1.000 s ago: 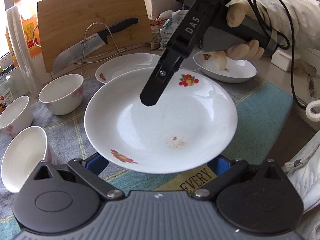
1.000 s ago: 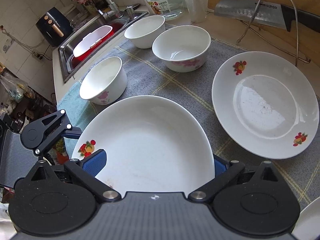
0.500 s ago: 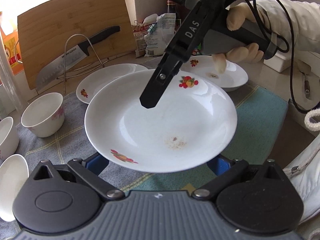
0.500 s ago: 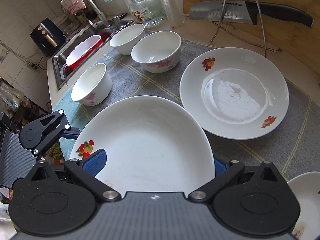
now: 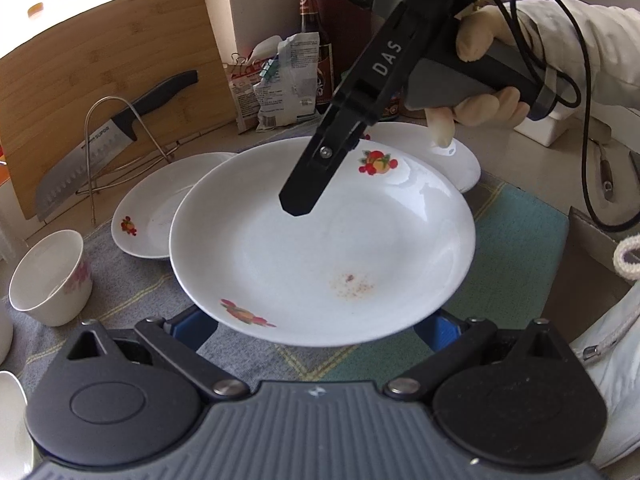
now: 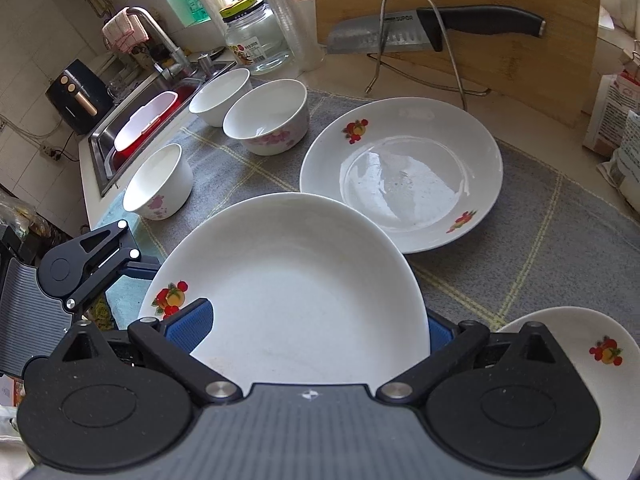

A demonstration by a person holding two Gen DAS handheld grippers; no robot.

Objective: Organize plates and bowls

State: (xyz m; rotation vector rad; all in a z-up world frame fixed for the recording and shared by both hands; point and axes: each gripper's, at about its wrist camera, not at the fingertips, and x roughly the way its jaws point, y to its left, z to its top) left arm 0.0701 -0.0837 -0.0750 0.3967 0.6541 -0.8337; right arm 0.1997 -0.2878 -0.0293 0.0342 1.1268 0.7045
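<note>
**Plate aloft between two grippers, headed for a stack**

A white fruit-print plate (image 5: 320,248) is held clear above the cloth-covered worktop (image 6: 540,248), gripped from opposite sides. The left gripper (image 5: 316,322) has its blue-padded jaws spread wide, one pad under each side of the plate's near rim. The right gripper (image 6: 308,326) likewise has its pads set wide apart against the plate's edge; from the left wrist view one black finger lies over the plate's far rim, but whether it truly pinches the rim I cannot tell.

Two matching plates rest on the cloth: a second plate (image 6: 400,172) just ahead of the carried one, near the knife rack (image 6: 420,40), and a third plate (image 6: 580,356) at the lower right. Three floral bowls (image 6: 266,122) stand grouped toward the sink (image 6: 104,136) (none nested yet).

The step in hand looks like carrying this plate to stack it. The next move likely calls for centring it over the second plate, lowering it level, then slipping the pads out sideways without dragging either plate.
</note>
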